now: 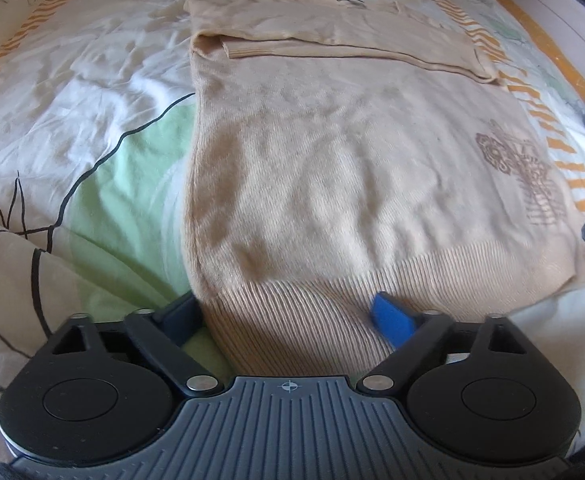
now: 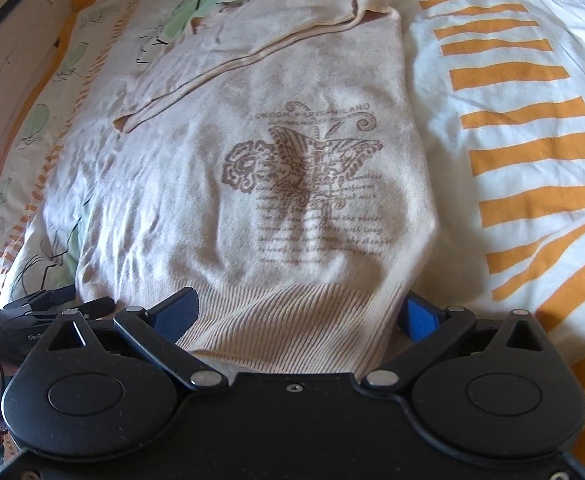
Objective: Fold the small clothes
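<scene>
Here the left gripper sits at 6 o'clock in its own view, blue fingers spread wide with the ribbed hem of a beige sweater lying between them — released, not pinching the cloth. The right gripper stands the same way in its view, fingers parted on either side of the hem, the knit bunched loosely between them. From the hem the sweater runs toward 12 o'clock, flat on a bedspread printed with green leaves and orange dashes. A brown butterfly print with lines of script sits mid-body. Near 12 o'clock the sleeves are already folded across the chest. In the right view the left gripper shows — at 9 o'clock, low.
</scene>
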